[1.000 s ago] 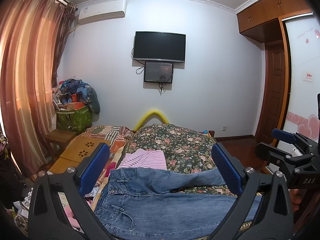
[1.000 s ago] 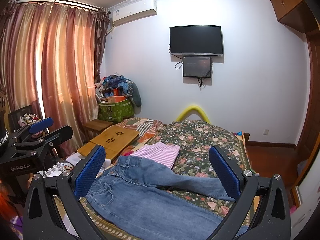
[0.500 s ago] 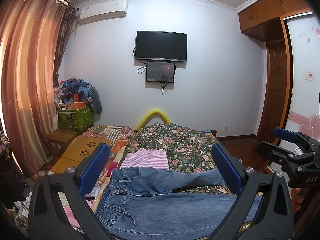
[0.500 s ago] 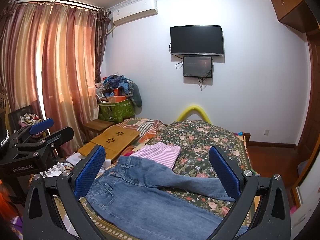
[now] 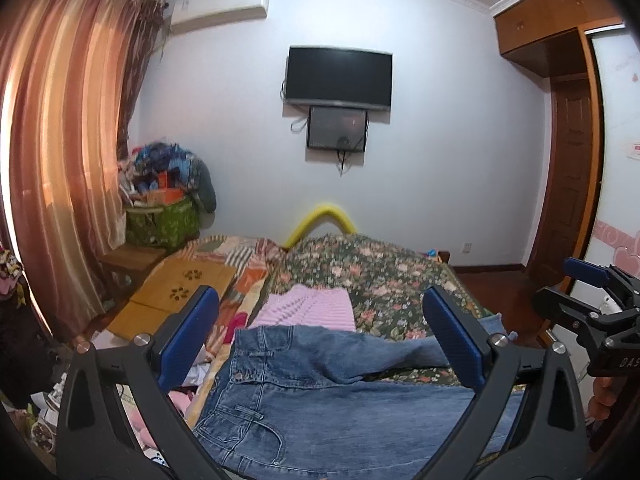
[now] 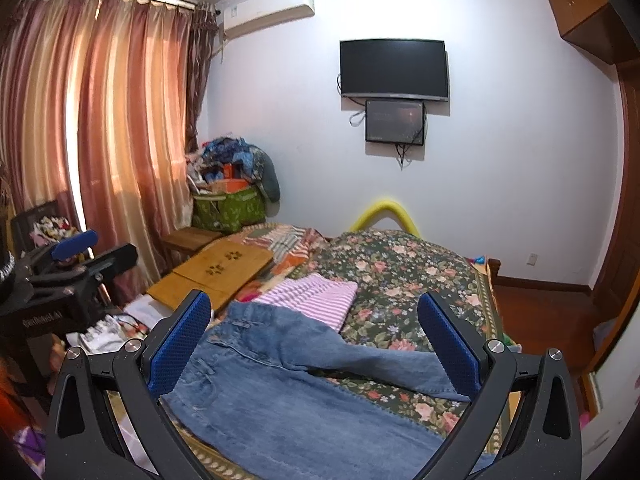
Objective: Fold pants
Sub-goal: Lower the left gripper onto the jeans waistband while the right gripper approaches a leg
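Blue jeans (image 5: 328,404) lie spread on the near part of the bed, waistband to the left, legs running right; they also show in the right wrist view (image 6: 280,400). My left gripper (image 5: 320,336) is open and empty, held above the jeans. My right gripper (image 6: 314,340) is open and empty, also above the jeans. The right gripper shows at the right edge of the left wrist view (image 5: 592,304); the left gripper shows at the left edge of the right wrist view (image 6: 68,264).
A folded pink striped garment (image 5: 308,310) lies beyond the jeans on the floral bedspread (image 5: 384,276). A wooden lap table (image 6: 216,272) rests at the bed's left. A green bag piled with clutter (image 6: 228,208) stands by the curtains. A door and wardrobe are on the right.
Both views have shifted slightly; the left gripper has tilted a little upward and leftward. The jeans lie as before and both grippers stay open.
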A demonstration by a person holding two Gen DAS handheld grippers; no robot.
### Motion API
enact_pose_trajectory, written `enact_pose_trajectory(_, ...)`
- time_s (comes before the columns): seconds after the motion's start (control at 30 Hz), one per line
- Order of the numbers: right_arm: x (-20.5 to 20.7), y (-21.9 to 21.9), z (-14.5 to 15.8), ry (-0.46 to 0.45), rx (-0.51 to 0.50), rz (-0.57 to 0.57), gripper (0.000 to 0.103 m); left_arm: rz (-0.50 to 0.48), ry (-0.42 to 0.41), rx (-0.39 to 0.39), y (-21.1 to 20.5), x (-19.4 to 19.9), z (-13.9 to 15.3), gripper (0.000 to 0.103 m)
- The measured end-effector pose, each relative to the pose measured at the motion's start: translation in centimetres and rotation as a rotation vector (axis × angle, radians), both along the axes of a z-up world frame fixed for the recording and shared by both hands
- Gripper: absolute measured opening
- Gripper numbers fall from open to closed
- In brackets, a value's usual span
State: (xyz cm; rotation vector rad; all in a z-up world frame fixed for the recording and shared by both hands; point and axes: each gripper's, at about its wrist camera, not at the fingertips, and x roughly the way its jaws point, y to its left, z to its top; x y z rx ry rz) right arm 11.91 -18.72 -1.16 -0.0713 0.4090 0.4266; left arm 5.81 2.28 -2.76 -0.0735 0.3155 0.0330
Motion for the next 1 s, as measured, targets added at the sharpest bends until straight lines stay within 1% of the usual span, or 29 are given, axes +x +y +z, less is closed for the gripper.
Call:
enact_pose_trajectory(0.13, 2.9, 0.4, -1.9, 0.048, -0.014, 0.048, 0.103, 0.022, 0.07, -0.008, 1.9, 3.6, -1.9, 0.103)
enact_pose_trajectory(0.27, 5.9, 0.4, -3.9, 0.084, -0.032, 0.058, 0.103, 0.084, 0.093, 0.016, 4.1, 7.4, -4.3, 0.103)
enact_pose_trajectory(0.37, 8.2, 0.6, -5.7, 0.124, -0.047, 0.074, 0.103, 0.089, 0.124, 0.046, 5.6, 10.6, -6.2, 0.103)
enact_pose_trajectory(0.5, 12.0, 0.9, -8.0, 0.179, -0.093, 0.065, 0.103, 0.086, 0.166, 0.054, 7.4, 14.6, -8.9, 0.103)
enact_pose_trajectory(0.6, 14.9, 0.9, -9.8, 0.23, -0.111, 0.074, 0.103, 0.09, 0.205, 0.021, 8.9, 18.1, -11.2, 0.103)
enact_pose_trajectory(0.67, 17.1, 1.0, -11.4, 0.274, -0.121, 0.102, 0.102, 0.085, 0.234, -0.008, 9.9, 20.3, -12.9, 0.103)
enact_pose_trajectory(0.8, 20.5, 1.2, -13.8, 0.321, -0.159, 0.122, 0.101, 0.097, 0.303, -0.026, 11.6, 24.3, -16.0, 0.103)
enact_pose_trajectory(0.9, 22.8, 1.4, -15.5, 0.355, -0.195, 0.151, 0.092, 0.104, 0.339, -0.027, 12.4, 26.8, -18.1, 0.103)
enact_pose_trajectory(0.97, 24.2, 1.5, -16.6, 0.383, -0.208, 0.169, 0.089, 0.113, 0.369, -0.018, 13.0, 28.6, -19.6, 0.1)
enact_pose_trajectory(1.0, 25.1, 1.7, -16.9, 0.393, -0.212, 0.175, 0.085, 0.115, 0.387, -0.007, 13.1, 29.4, -20.3, 0.096)
